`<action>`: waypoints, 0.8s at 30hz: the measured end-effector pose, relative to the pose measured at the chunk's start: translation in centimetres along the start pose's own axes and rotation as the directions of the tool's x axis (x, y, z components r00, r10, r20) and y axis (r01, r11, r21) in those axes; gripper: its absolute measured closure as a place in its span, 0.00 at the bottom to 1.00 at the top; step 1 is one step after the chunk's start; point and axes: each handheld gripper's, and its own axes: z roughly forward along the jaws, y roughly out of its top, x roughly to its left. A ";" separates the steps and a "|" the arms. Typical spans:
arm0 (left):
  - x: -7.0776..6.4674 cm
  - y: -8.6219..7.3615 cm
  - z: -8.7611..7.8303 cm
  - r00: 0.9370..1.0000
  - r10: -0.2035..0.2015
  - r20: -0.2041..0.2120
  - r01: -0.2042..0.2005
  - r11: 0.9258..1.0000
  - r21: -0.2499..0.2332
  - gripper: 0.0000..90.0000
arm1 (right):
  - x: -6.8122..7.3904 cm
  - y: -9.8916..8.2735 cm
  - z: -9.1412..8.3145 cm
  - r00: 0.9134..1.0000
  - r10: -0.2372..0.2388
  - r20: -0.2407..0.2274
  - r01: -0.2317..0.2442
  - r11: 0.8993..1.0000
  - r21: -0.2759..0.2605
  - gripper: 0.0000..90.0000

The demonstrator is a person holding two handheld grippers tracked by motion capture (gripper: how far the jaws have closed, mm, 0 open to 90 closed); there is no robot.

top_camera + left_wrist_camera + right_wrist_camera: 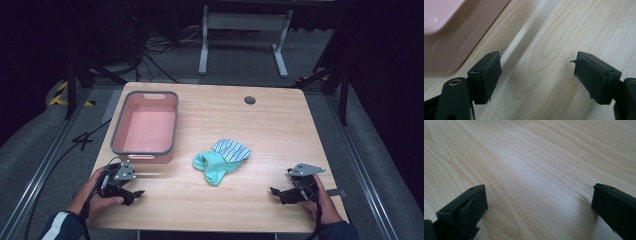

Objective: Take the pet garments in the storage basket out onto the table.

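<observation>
Two socks, a teal sock [212,167] and a striped sock [231,150], lie touching mid-worktop [280,125], at four o'clock from the pink bin [145,125], which holds nothing yet. Left gripper [131,194] and right gripper [280,192] both spread their fingers wide, gripping nothing; all the work probably remains.

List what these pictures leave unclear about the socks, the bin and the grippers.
- Socks, high view: the teal one overlaps the striped one; how many there are is unclear.
- Pink bin, left gripper view: blurred, cut off by the frame edge.
- Left gripper, high view: blurred.
- Right gripper, high view: jaw gap too small.
</observation>
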 end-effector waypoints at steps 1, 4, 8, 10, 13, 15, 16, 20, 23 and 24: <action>0.2 -0.3 0.1 1.000 -0.004 0.006 0.004 1.000 -0.014 0.24 | 0.0 0.0 0.0 1.000 0.000 0.000 0.000 1.000 0.000 0.01; 0.5 -1.1 0.2 0.998 -0.055 0.027 0.057 0.996 -0.065 0.23 | 0.0 0.0 0.0 1.000 0.000 0.000 0.000 1.000 0.000 0.01; 1.0 -2.1 0.6 0.992 -0.114 0.054 0.120 0.986 -0.116 0.18 | 0.0 0.0 0.0 1.000 0.000 -0.001 0.000 1.000 -0.002 0.01; 1.0 -2.8 1.0 0.990 -0.130 0.054 0.137 0.973 -0.186 0.14 | 0.0 0.0 0.0 1.000 0.001 -0.001 -0.001 1.000 -0.002 0.01; 1.0 -2.9 1.0 0.990 -0.129 0.053 0.137 0.971 -0.195 0.13 | 0.0 0.0 0.0 1.000 0.000 -0.001 0.000 1.000 0.000 0.01; 1.0 -2.9 1.0 0.990 -0.127 0.052 0.135 0.971 -0.195 0.13 | 0.0 0.0 0.0 1.000 0.000 0.000 0.000 1.000 0.000 0.01; 1.0 -2.9 1.0 0.990 -0.130 0.053 0.138 0.971 -0.195 0.13 | 0.0 0.0 0.0 1.000 0.000 -0.001 0.000 1.000 0.000 0.01; 1.0 -2.9 1.1 0.990 -0.131 0.057 0.140 0.970 -0.198 0.12 | 0.0 0.0 0.0 1.000 0.000 0.000 0.000 1.000 0.001 0.01; 1.0 -2.9 1.1 0.990 -0.134 0.050 0.141 0.971 -0.195 0.12 | 0.0 0.0 0.0 1.000 0.000 0.000 0.000 1.000 0.001 0.01; 1.0 -2.9 1.1 0.990 -0.136 0.047 0.142 0.971 -0.194 0.12 | 0.0 0.0 0.0 1.000 0.000 0.000 0.000 1.000 0.001 0.01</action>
